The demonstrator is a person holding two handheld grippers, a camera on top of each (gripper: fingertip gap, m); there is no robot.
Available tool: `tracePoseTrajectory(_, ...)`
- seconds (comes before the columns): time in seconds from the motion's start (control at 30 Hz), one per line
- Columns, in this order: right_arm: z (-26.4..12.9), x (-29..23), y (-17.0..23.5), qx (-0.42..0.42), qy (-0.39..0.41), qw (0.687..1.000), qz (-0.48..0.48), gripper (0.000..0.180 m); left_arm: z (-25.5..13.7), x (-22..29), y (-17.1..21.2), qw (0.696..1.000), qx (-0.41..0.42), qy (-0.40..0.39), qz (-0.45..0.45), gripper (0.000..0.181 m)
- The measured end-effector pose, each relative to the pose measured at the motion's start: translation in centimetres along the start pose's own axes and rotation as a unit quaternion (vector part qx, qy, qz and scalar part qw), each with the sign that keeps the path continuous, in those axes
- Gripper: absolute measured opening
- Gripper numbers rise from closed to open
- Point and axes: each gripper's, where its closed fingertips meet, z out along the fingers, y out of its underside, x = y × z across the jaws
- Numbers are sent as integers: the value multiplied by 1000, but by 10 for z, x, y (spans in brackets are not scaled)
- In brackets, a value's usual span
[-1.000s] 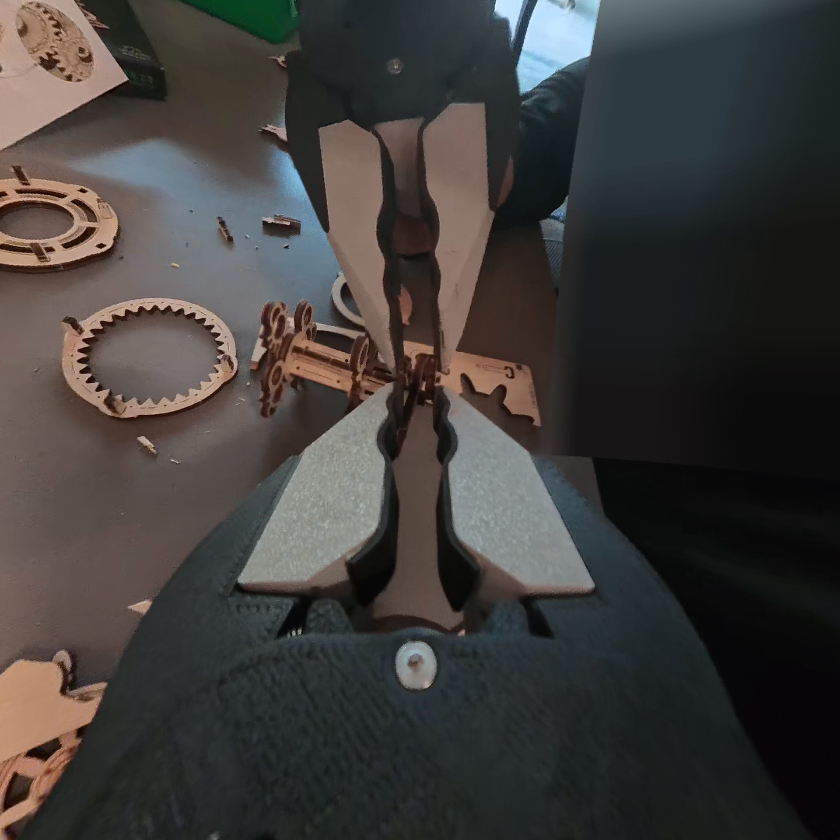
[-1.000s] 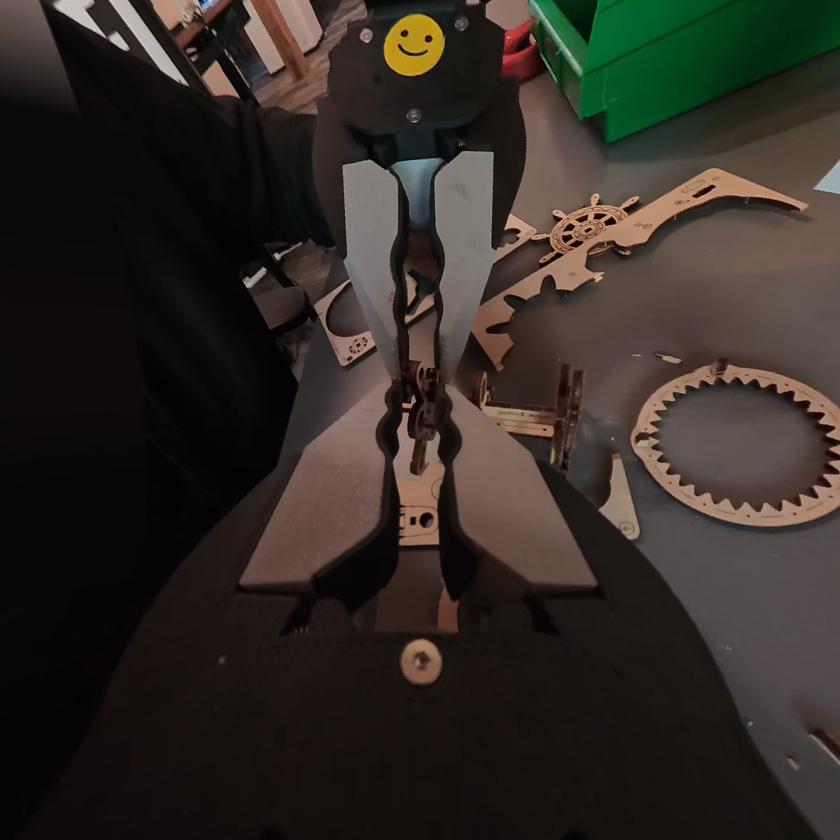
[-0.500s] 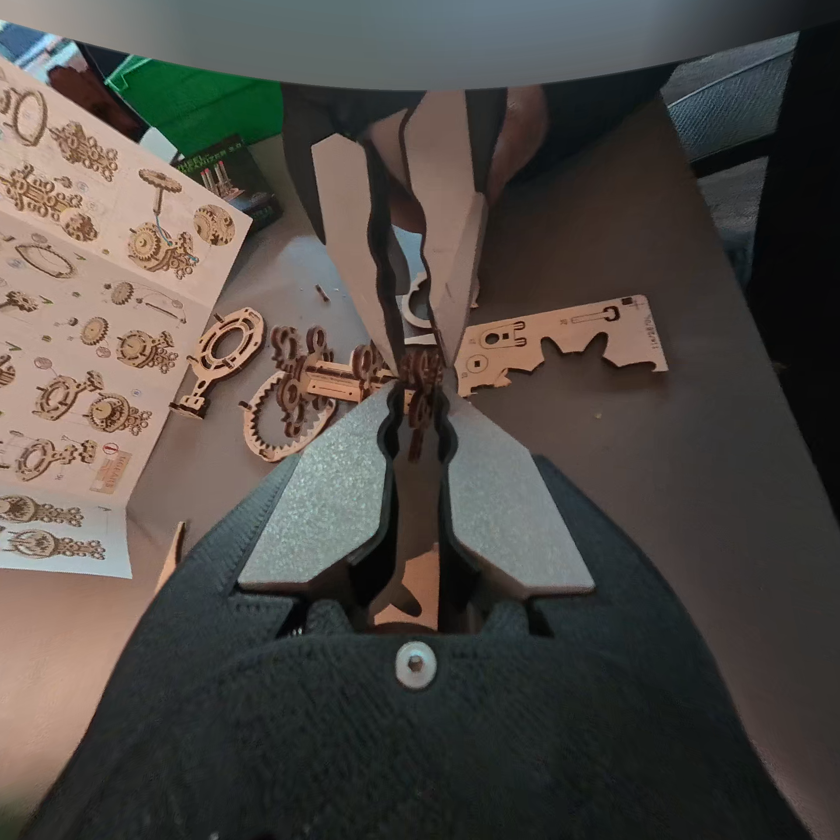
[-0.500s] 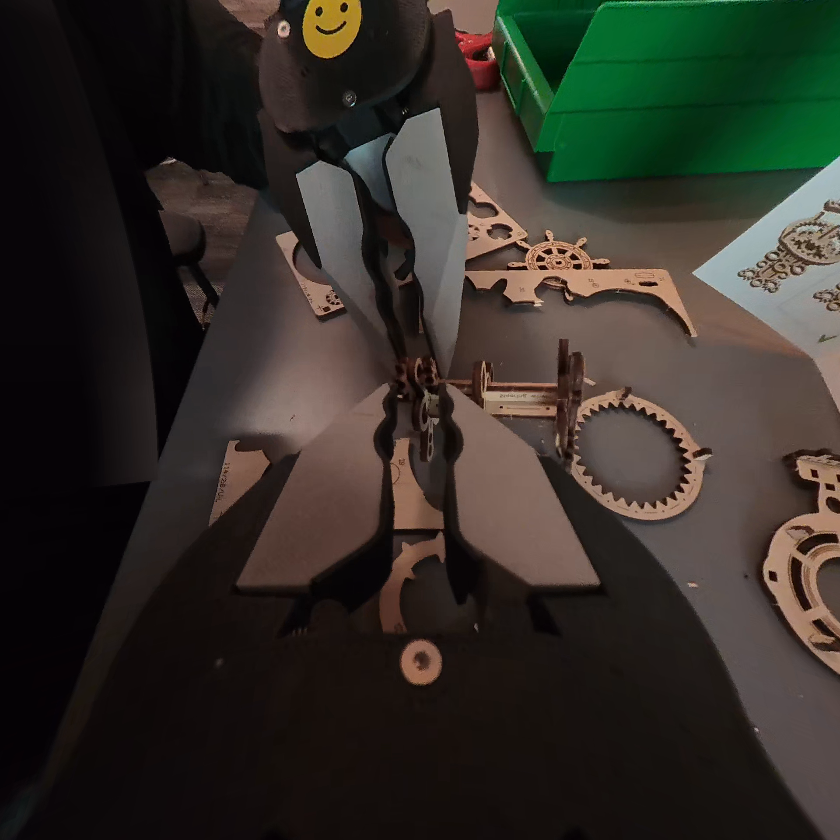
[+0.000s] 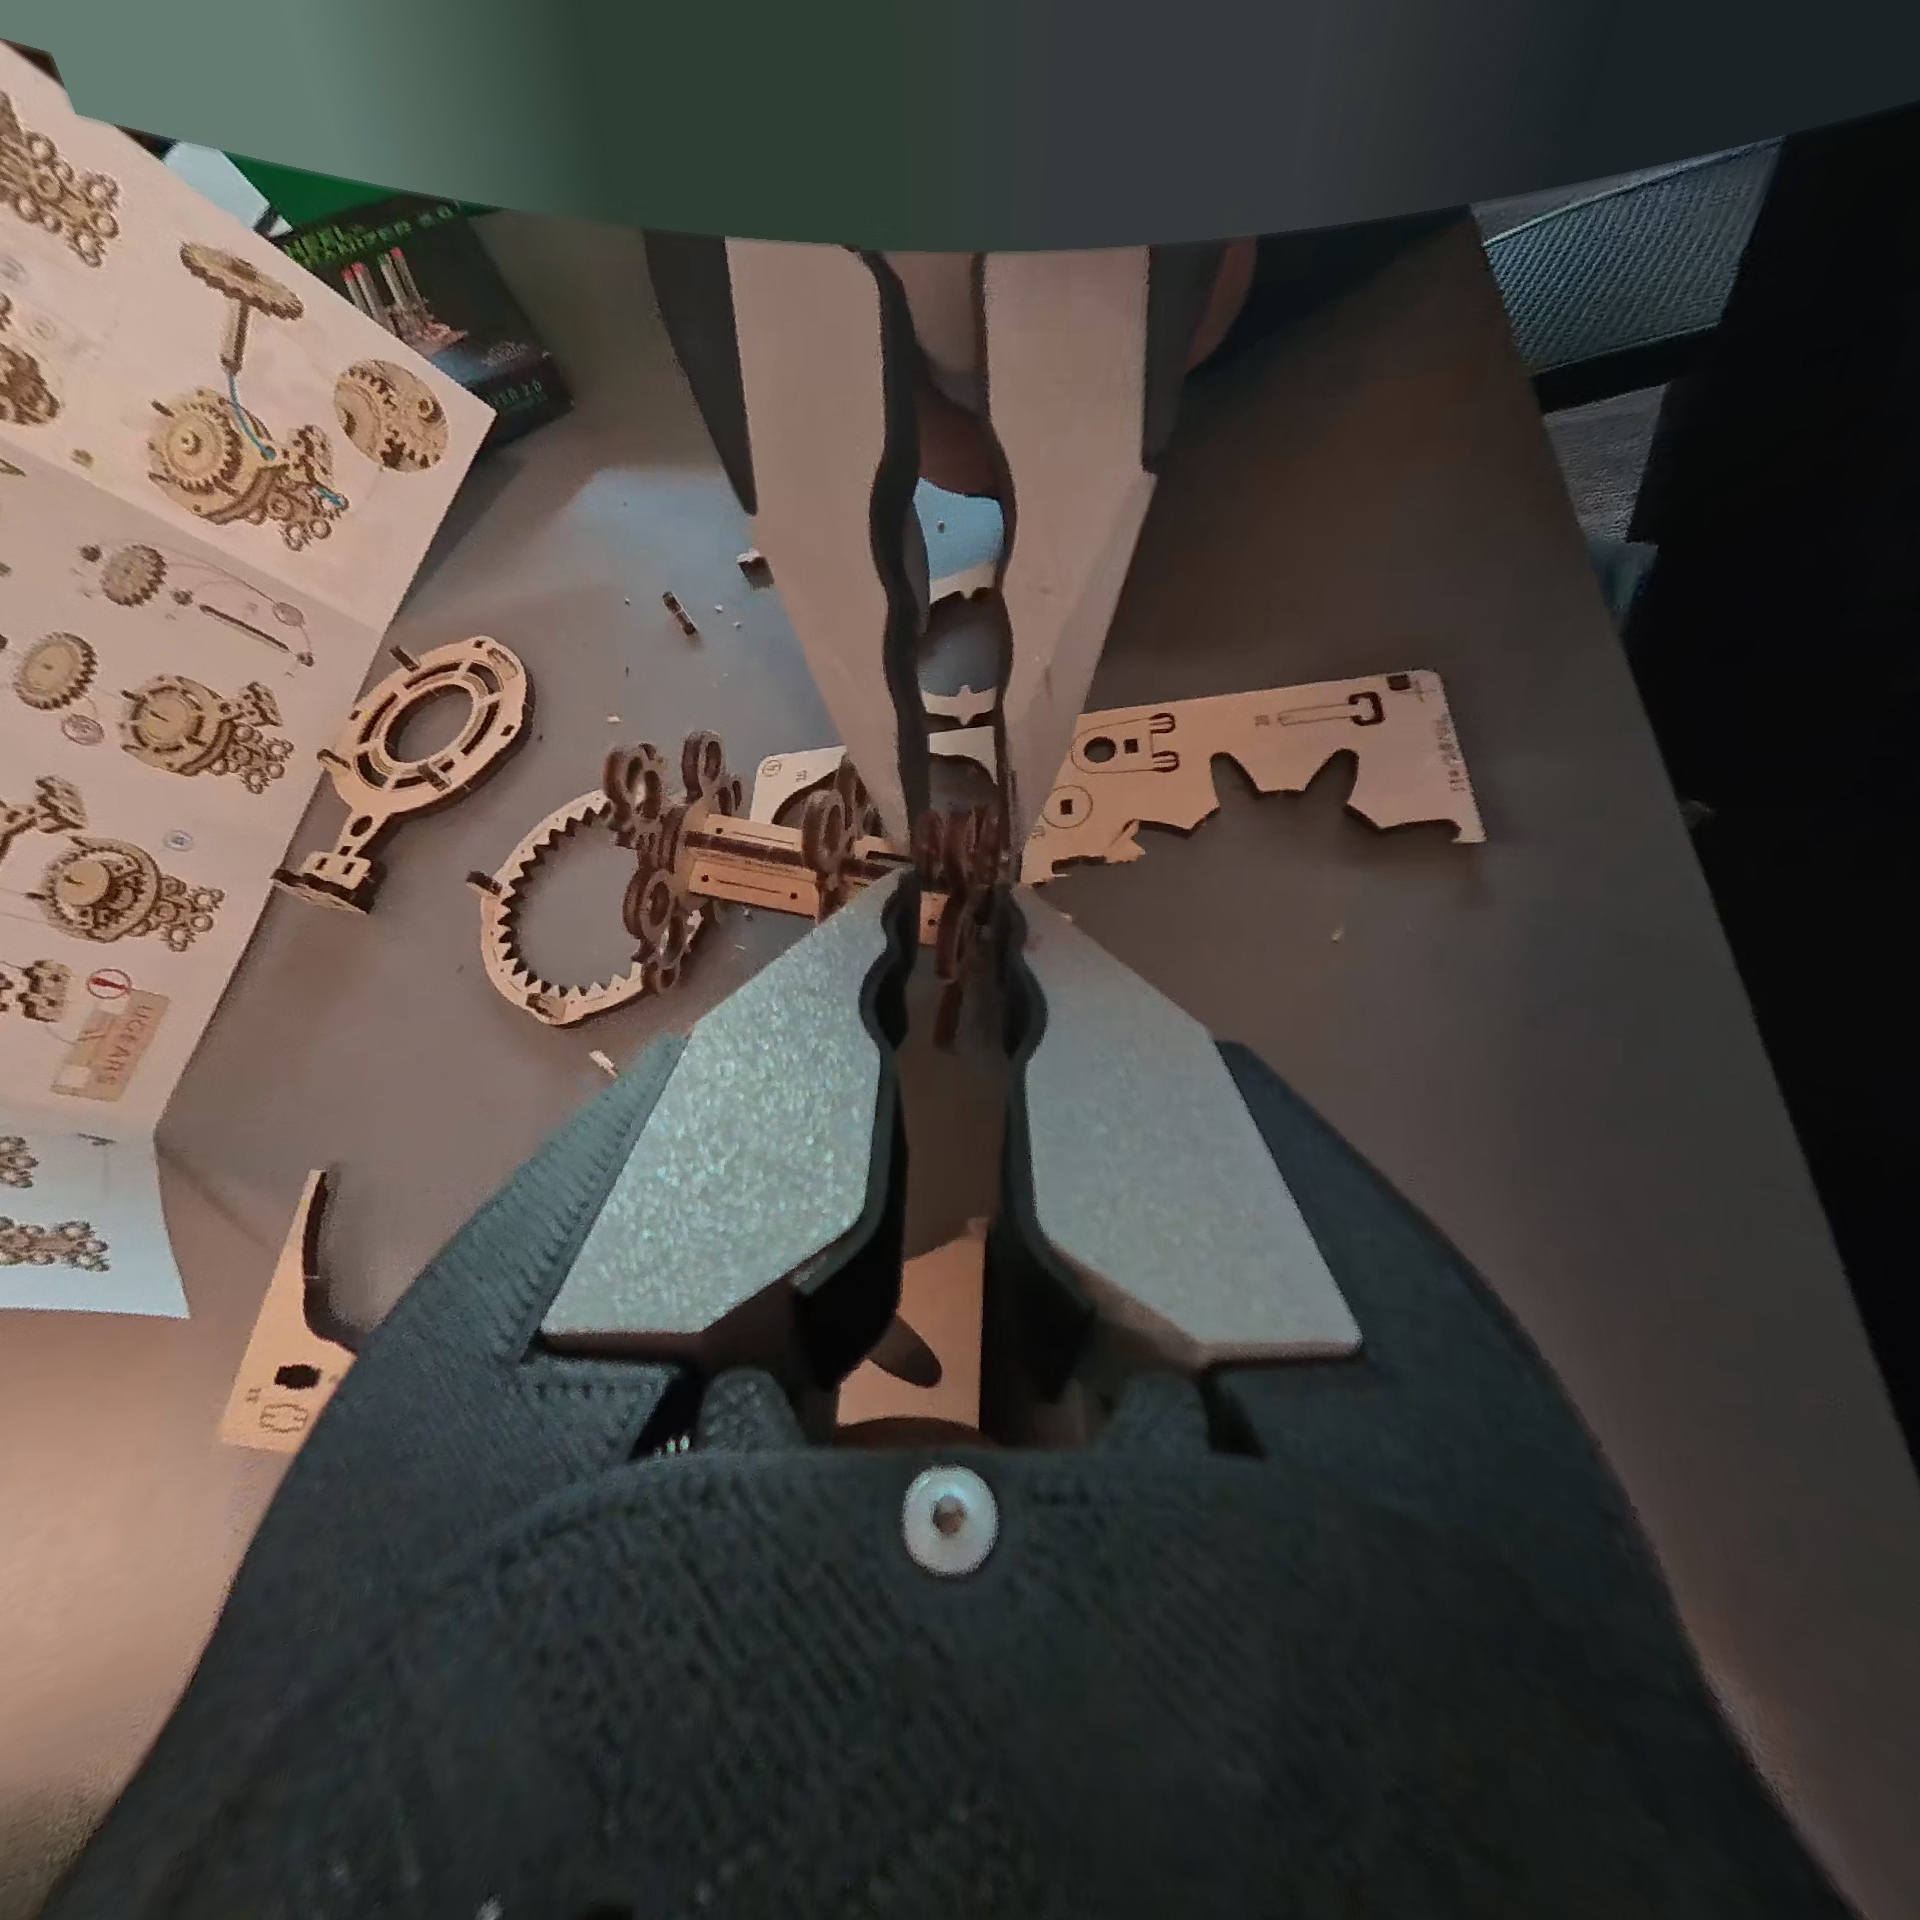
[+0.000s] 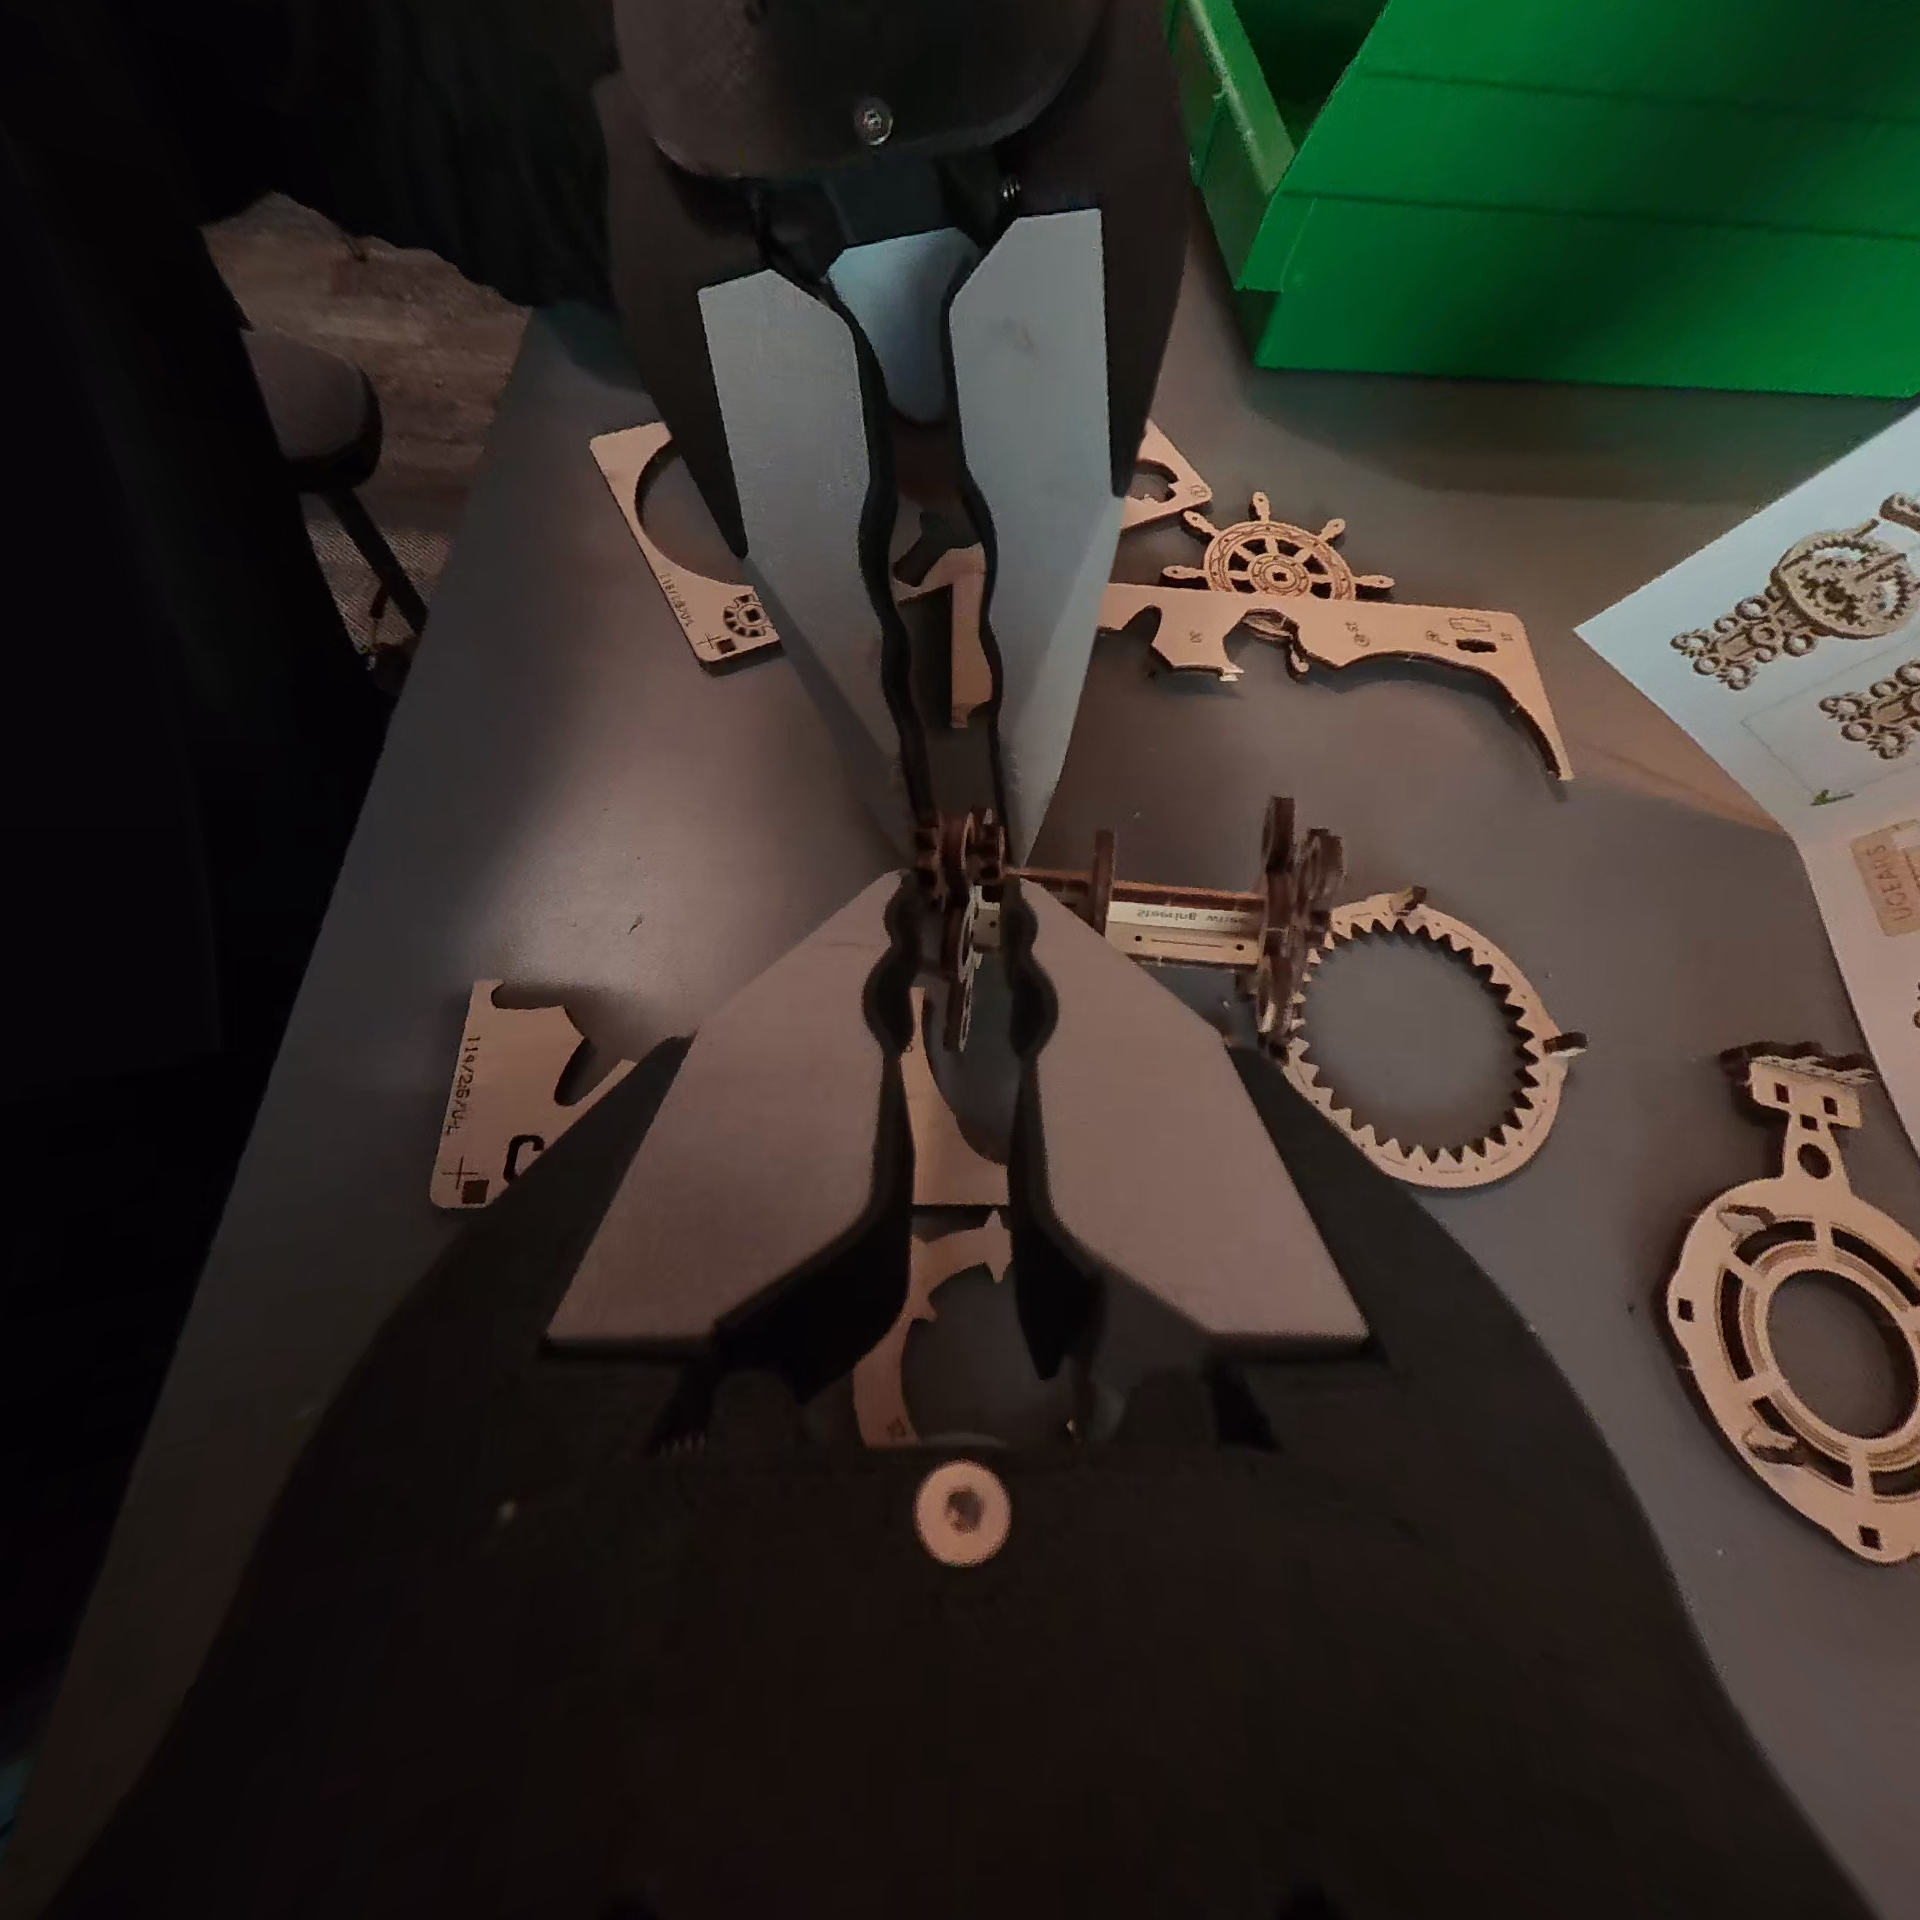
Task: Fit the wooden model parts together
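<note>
— While both tools meet tip to tip, what's the left gripper point(image 5: 954, 906) got?
— Its jaws are pinched on the end wheels of the wooden axle point(image 5: 748, 864), which runs out to its left.
— And the right gripper point(image 6: 961, 902)?
— Nipped onto that same cluster from the opposite side, axle running off to its right.
— Beyond?
— A toothed ring point(image 6: 1423, 1049) under the axle's far wheels, and a round frame piece point(image 6: 1808, 1320) further right on the table point(image 6: 623, 831).
</note>
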Motion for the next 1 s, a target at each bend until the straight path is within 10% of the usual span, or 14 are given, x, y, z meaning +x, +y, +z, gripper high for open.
tracePoseTrajectory(0.57, 3, -4, 5, -38, 26, 998, -44, 10, 1, 5, 4, 998, -53, -1, 42, 8)
tracePoseTrajectory(1.0, -12, 3, -7, 70, -111, 986, 104, 11, -2, -3, -12, 1000, 1, 3, 22, 12)
